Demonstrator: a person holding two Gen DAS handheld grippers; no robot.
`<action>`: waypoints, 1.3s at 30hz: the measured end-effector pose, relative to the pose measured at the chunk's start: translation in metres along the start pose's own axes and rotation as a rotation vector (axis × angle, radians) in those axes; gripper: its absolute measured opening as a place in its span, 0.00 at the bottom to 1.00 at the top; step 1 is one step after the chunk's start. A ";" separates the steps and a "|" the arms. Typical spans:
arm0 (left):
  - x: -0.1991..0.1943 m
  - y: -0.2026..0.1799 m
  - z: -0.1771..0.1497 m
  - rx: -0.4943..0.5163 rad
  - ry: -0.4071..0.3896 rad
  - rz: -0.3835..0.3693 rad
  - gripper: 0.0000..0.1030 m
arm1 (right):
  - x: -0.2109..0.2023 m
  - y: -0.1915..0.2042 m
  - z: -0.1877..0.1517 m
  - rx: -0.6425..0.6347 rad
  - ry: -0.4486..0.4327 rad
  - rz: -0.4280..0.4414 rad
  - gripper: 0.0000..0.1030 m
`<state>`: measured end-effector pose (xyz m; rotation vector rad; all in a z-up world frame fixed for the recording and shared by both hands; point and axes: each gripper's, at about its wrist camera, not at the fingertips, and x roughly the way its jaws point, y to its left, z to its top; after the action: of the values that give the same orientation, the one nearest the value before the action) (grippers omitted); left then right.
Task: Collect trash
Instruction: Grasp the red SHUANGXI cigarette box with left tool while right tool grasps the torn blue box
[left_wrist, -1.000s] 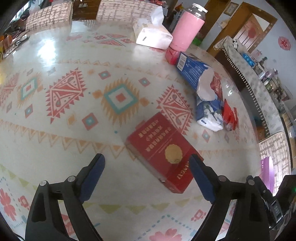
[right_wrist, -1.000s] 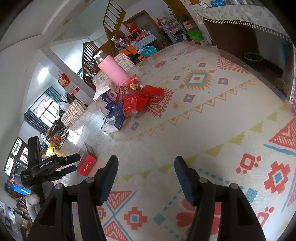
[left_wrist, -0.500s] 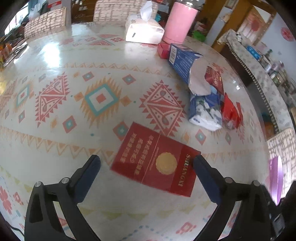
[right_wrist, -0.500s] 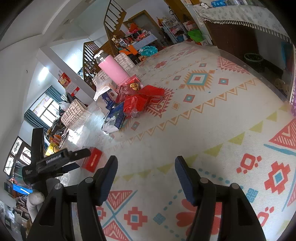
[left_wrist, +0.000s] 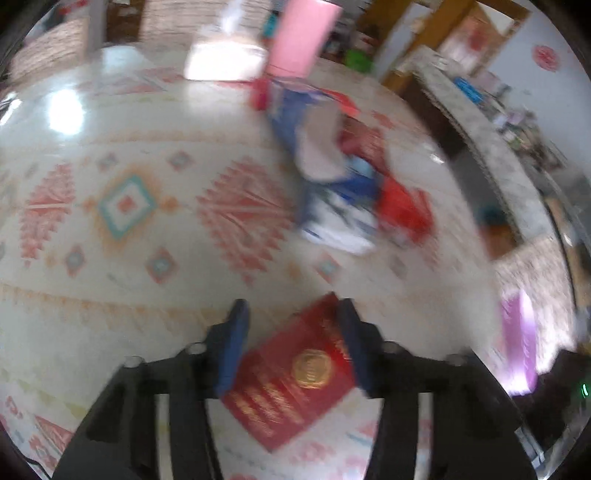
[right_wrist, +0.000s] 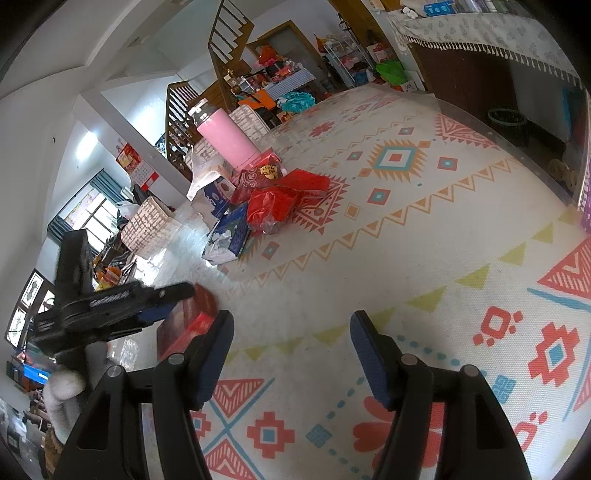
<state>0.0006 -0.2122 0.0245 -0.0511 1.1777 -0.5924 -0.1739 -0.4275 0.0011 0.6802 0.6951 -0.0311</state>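
Observation:
A flat red carton with gold print (left_wrist: 295, 373) sits between the fingers of my left gripper (left_wrist: 291, 343), which is shut on it; the view is blurred by motion. In the right wrist view the left gripper (right_wrist: 162, 299) holds the red carton (right_wrist: 188, 321) tilted just above the table. My right gripper (right_wrist: 291, 350) is open and empty over the patterned tablecloth. A heap of trash lies further off: blue tissue packs (left_wrist: 332, 206) (right_wrist: 229, 232) and red wrappers (left_wrist: 399, 199) (right_wrist: 284, 199).
A pink bottle (right_wrist: 225, 136) (left_wrist: 299, 33) and a white tissue box (left_wrist: 221, 59) stand behind the heap. The table edge (right_wrist: 517, 147) runs at the far right, with a dark bin (right_wrist: 508, 118) on the floor beyond. A purple object (left_wrist: 517, 339) lies near the right edge.
My left gripper has moved forward over the red carton and closed on it, and the carton now stands tilted off the table. The right gripper has not moved.

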 end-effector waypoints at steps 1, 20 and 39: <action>0.000 -0.005 -0.004 0.041 0.011 -0.017 0.46 | 0.000 0.000 0.000 0.000 0.000 0.000 0.68; -0.009 -0.022 -0.051 0.337 0.006 -0.189 0.83 | 0.001 0.001 0.000 -0.005 -0.001 -0.003 0.69; -0.040 0.025 -0.039 0.160 -0.116 -0.039 0.54 | 0.019 0.040 0.015 -0.193 0.089 -0.144 0.73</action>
<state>-0.0336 -0.1620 0.0347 0.0278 1.0157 -0.7076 -0.1408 -0.4011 0.0203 0.4478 0.8206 -0.0653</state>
